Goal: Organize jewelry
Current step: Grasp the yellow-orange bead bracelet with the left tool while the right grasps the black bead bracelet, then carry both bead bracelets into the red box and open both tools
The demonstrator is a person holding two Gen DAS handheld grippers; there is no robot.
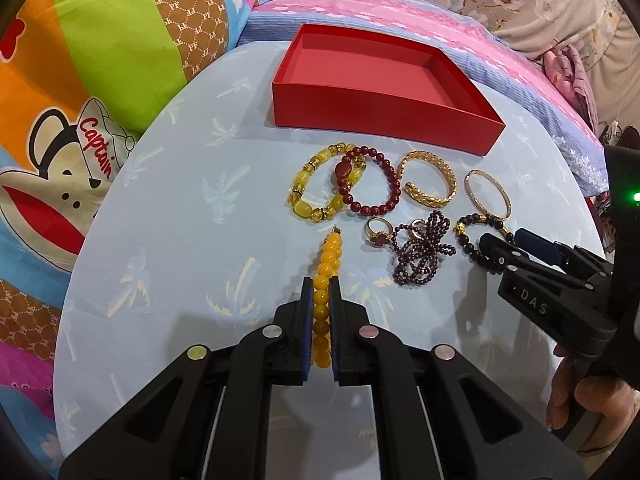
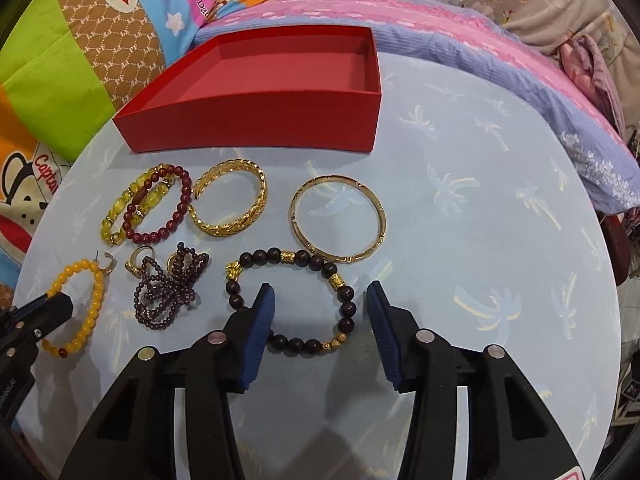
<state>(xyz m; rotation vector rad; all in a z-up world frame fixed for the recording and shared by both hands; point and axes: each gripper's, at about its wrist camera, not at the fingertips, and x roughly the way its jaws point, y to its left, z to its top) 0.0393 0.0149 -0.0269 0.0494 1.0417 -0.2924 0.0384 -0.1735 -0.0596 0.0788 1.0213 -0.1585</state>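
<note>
Left tool (image 1: 321,296): pads pressed onto the yellow bead bracelet (image 1: 326,276), which runs forward from between them over the table (image 1: 180,240).

Right tool (image 2: 321,304): pads spread wide, low over the table, one pad inside and one outside the loop of the dark bead bracelet (image 2: 296,304), which lies flat under the tips.

Ahead of the right tool, touching that bracelet's far side: thin gold bangle (image 2: 338,218).

Ahead and left of it: wide gold cuff (image 2: 228,204); red bead bracelet (image 2: 160,204) overlapping a translucent yellow bracelet (image 2: 120,220).

Left of it, near: heap of small garnet beads (image 2: 168,292); ring (image 2: 134,266) beside it.

Farthest ahead: open red box (image 2: 256,92), nothing visible inside.
</note>
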